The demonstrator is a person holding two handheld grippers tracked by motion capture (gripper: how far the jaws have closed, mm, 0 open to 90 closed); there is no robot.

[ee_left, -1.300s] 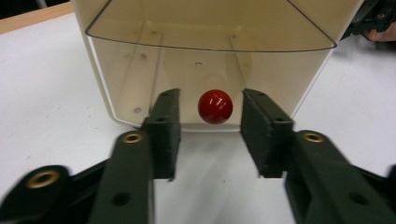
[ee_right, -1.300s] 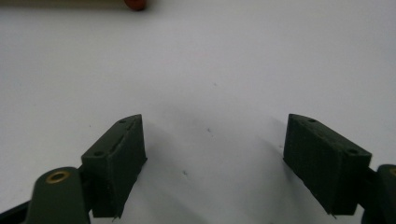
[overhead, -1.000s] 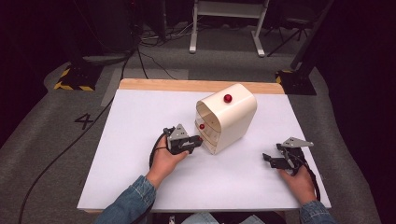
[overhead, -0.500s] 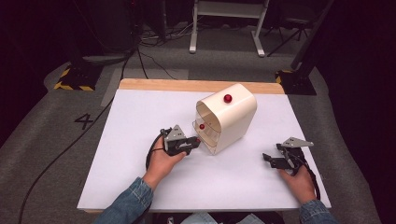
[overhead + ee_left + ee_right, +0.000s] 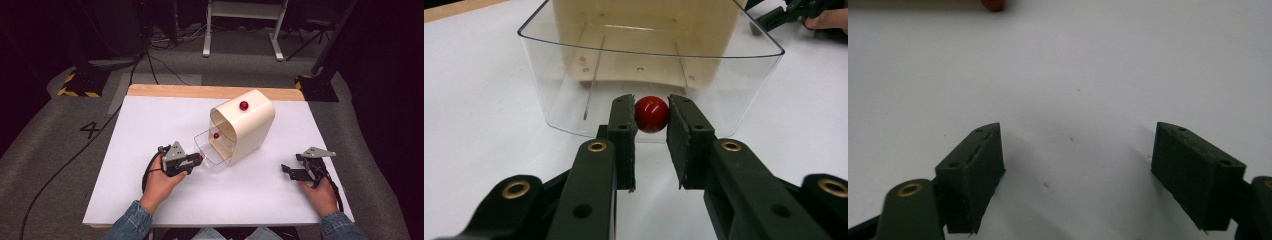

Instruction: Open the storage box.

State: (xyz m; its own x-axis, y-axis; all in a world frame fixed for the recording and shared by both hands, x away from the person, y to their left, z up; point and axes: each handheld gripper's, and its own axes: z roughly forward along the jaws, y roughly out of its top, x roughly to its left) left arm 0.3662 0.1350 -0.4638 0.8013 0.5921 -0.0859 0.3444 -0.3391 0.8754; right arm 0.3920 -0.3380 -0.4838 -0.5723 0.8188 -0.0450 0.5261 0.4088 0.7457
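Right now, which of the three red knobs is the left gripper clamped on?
The knob on the pulled-out clear drawer, between the left gripper pads. The top knob and inner knob of the cream cabinet are untouched.

- Cabinet: cream, with a red knob on its upper drawer.
- Pulled-out drawer: clear plastic, red knob on its front.
- Left gripper: black jaws, brass-coloured rivets.
- Table: white top, pale wood far edge.
- Sleeve: blue denim.
- Floor: grey, a black "4" marked on it.
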